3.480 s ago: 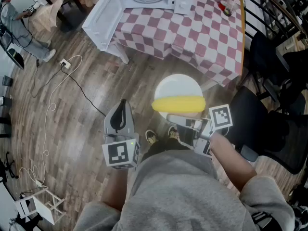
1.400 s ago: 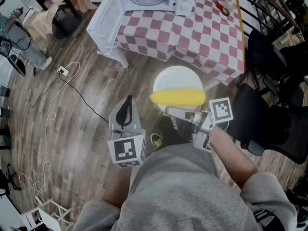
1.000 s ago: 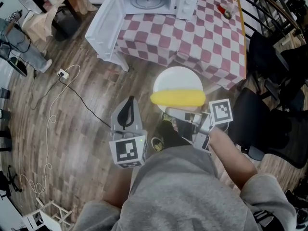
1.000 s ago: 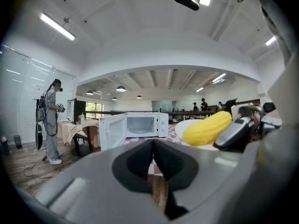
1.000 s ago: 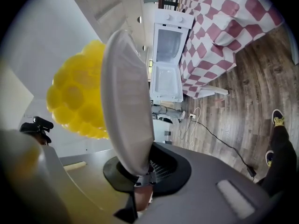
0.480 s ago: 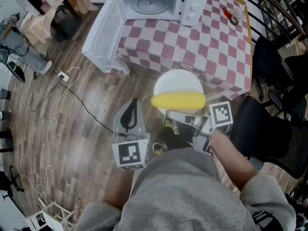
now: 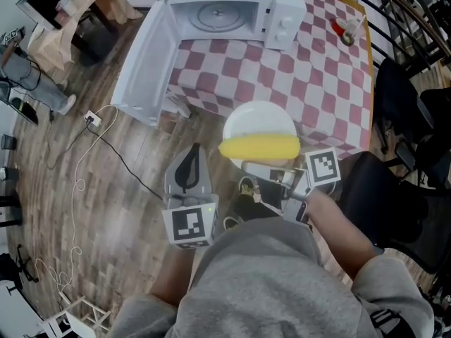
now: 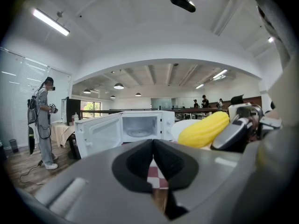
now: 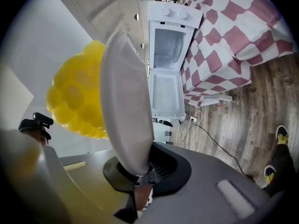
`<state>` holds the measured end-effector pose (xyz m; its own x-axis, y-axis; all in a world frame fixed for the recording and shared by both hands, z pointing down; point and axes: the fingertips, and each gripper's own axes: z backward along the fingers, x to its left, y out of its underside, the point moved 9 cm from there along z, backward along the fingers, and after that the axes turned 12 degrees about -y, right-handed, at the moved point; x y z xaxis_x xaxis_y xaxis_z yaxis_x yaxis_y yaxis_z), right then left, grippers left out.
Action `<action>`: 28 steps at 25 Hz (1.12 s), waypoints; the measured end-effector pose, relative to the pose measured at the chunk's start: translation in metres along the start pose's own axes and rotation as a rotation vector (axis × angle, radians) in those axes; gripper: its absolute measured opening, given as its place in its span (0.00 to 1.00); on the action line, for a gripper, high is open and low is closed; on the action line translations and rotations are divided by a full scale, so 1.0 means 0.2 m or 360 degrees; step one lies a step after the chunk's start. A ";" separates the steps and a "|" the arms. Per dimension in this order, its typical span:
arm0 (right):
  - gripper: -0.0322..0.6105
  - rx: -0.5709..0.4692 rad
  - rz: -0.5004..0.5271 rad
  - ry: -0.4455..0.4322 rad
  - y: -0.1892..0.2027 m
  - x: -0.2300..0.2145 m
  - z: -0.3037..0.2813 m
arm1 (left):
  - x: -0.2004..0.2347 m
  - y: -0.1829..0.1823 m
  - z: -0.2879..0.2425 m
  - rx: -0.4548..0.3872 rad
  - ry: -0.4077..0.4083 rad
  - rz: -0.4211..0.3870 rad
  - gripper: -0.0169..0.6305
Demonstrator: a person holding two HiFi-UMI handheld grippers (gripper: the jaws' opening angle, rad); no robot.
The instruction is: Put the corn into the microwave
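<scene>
Head view: the right gripper (image 7: 259, 167) has its jaws clamped on the near rim of the plate (image 7: 258, 118), held out over the floor (image 7: 106, 189), just short of the desk (image 7: 317, 69). The corn (image 7: 259, 147) lies on the near half of the plate, just beyond the jaws. Its long axis runs left to right across the picture, crosswise to my line toward the microwave (image 7: 229, 9). The left end looks a little narrower, though I would not swear which end is the tip. The door (image 7: 144, 65) stands wide open to the left, and the turntable shows inside. The left gripper (image 7: 192, 151) hangs beside the plate, apart from it.

Left gripper view: its jaws are together with nothing between them. The open cavity sits straight ahead, and the corn shows at the right, slanting up to the right.

Right gripper view: the jaws pinch the plate's rim. The plate shows edge-on with the corn against its face. The microwave is beyond, its mouth facing me.

I judge the step to be the carry to the cavity. The corn is round and lies crosswise, so any tilt toward or away from me could roll it off. I would keep the plate flat and go in slowly and square to the opening. I would keep well right of the door and hold the left gripper clear.
</scene>
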<state>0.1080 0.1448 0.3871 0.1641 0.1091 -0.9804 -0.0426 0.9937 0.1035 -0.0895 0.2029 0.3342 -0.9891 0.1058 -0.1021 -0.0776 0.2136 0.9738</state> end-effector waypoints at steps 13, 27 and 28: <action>0.07 0.0016 -0.0003 -0.0031 -0.23 -0.05 0.06 | -0.09 -0.07 -0.21 0.0012 -0.0025 -0.0031 0.04; 0.07 0.0066 -0.0032 -0.0037 -0.31 -0.08 0.12 | -0.16 -0.09 -0.25 0.0025 -0.0073 -0.0057 0.04; 0.07 0.0071 -0.0027 -0.0034 -0.31 -0.09 0.13 | -0.16 -0.09 -0.25 0.0032 -0.0077 -0.0060 0.04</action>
<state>0.1327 0.0816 0.4016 0.1854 0.0921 -0.9783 0.0041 0.9955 0.0945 -0.0629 0.1480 0.3297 -0.9783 0.1439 -0.1488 -0.1118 0.2380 0.9648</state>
